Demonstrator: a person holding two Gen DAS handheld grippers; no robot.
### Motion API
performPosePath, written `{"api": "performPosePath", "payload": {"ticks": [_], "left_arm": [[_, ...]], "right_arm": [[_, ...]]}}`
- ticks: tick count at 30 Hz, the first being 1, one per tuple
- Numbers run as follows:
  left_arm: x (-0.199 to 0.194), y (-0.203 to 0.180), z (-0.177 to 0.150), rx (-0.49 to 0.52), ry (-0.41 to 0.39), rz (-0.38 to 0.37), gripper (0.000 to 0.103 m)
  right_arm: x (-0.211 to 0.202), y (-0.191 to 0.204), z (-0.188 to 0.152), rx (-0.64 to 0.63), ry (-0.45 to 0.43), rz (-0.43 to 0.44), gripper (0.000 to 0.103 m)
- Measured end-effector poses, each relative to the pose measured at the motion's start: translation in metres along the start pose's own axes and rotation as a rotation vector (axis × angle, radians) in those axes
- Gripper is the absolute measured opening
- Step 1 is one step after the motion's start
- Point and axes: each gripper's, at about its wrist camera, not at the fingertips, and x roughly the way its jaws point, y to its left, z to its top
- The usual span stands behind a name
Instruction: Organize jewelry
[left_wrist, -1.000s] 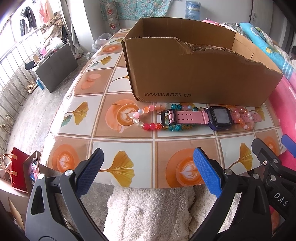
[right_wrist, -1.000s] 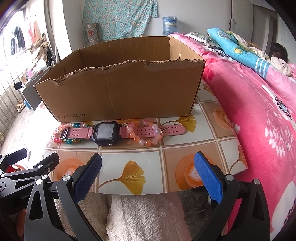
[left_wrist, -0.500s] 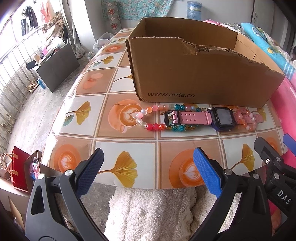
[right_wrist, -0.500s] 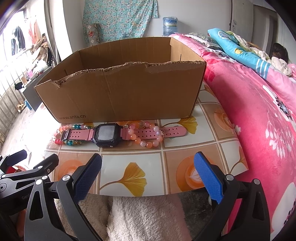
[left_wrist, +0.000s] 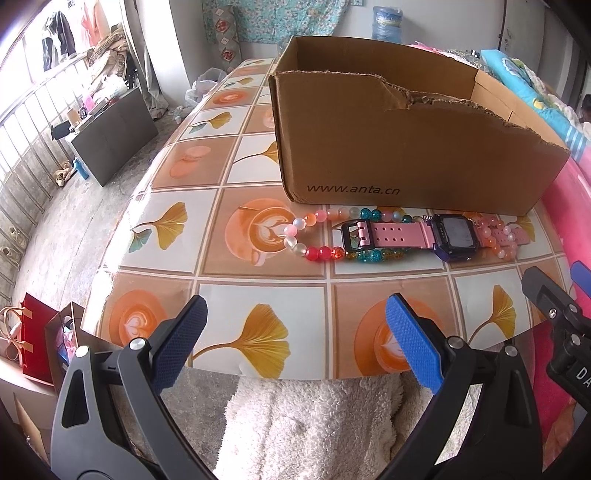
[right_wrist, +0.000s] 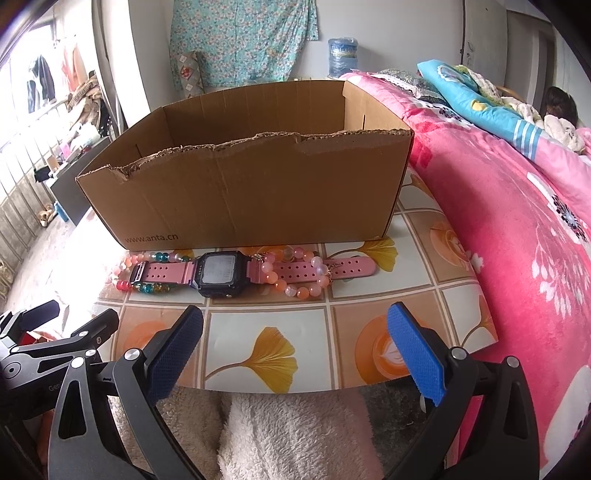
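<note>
Both grippers closer to watch (right_wrist: 218, 274) since earlier frame.
Jaws wide, empty; strap lies crosswise ahead of right gripper (right_wrist: 295, 349), nearer than left gripper (left_wrist: 295, 341).

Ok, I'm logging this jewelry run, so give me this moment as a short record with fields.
container: cardboard box, open top, contents hidden
watch: pink watch, flat on table before the box
beads: colourful bracelet under buckle strap; peach bracelet around other strap
left gripper: open, holds nothing
right gripper: open, holds nothing
</note>
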Motion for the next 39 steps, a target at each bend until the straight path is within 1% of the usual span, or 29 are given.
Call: {"api": "performPosePath", "payload": {"ticks": [2, 4, 5, 6, 7, 10, 11, 14, 15, 18, 21, 23, 27, 29, 30, 32, 33, 35, 37, 39], "left_arm": [[0.003, 0.006, 0.000, 0.005, -0.006, -0.023, 0.094], [0.005, 0.012, 0.001, 0.015, -0.022, -0.067, 0.094], [0.005, 0.015, 0.002, 0.018, -0.037, -0.085, 0.094], [0.004, 0.018, 0.002, 0.026, -0.065, -0.116, 0.094], [0.004, 0.021, 0.003, 0.032, -0.088, -0.150, 0.094], [0.001, 0.031, 0.006, 0.014, -0.150, -0.255, 0.094], [0.001, 0.033, 0.008, -0.003, -0.156, -0.274, 0.094], [0.006, 0.036, 0.014, -0.032, -0.136, -0.344, 0.094], [0.008, 0.036, 0.015, -0.040, -0.133, -0.362, 0.094], [0.007, 0.035, 0.013, -0.032, -0.150, -0.377, 0.094], [0.006, 0.030, 0.013, 0.010, -0.177, -0.368, 0.094], [0.001, 0.025, 0.011, 0.036, -0.198, -0.375, 0.094], [-0.004, 0.015, 0.008, 0.099, -0.235, -0.373, 0.092], [-0.006, 0.008, 0.007, 0.142, -0.246, -0.371, 0.076], [-0.005, 0.004, 0.006, 0.166, -0.242, -0.370, 0.073], [-0.003, -0.003, 0.005, 0.203, -0.238, -0.372, 0.062], [-0.002, -0.006, 0.005, 0.220, -0.235, -0.376, 0.060], [-0.001, -0.011, 0.002, 0.251, -0.234, -0.376, 0.054], [-0.001, -0.017, -0.001, 0.288, -0.239, -0.372, 0.053], [-0.003, -0.022, -0.004, 0.324, -0.247, -0.363, 0.052]], "right_arm": [[-0.002, 0.001, 0.000, -0.014, -0.021, 0.017, 0.097], [-0.004, 0.004, 0.001, -0.040, -0.043, 0.040, 0.097], [-0.004, 0.005, 0.002, -0.054, -0.053, 0.052, 0.095], [-0.004, 0.007, 0.002, -0.069, -0.058, 0.068, 0.091], [-0.003, 0.009, 0.003, -0.083, -0.062, 0.088, 0.090], [0.002, 0.011, 0.006, -0.113, -0.058, 0.167, 0.078], [0.005, 0.012, 0.007, -0.127, -0.053, 0.193, 0.076], [0.014, 0.019, 0.010, -0.206, -0.040, 0.250, 0.067], [0.017, 0.022, 0.012, -0.236, -0.035, 0.276, 0.066], [0.026, 0.032, 0.017, -0.339, -0.030, 0.330, 0.065], [0.036, 0.044, 0.021, -0.457, -0.022, 0.332, 0.065], [0.042, 0.050, 0.025, -0.515, -0.009, 0.349, 0.065], [0.060, 0.056, 0.027, -0.624, 0.050, 0.359, 0.065], [0.067, 0.057, 0.026, -0.677, 0.074, 0.340, 0.065], [0.068, 0.056, 0.026, -0.694, 0.076, 0.342, 0.065], [0.070, 0.051, 0.031, -0.688, 0.093, 0.365, 0.061], [0.072, 0.048, 0.034, -0.681, 0.099, 0.371, 0.055], [0.077, 0.042, 0.041, -0.668, 0.120, 0.394, 0.054], [0.078, 0.039, 0.043, -0.671, 0.118, 0.406, 0.053], [0.080, 0.033, 0.047, -0.647, 0.124, 0.434, 0.053]]}}
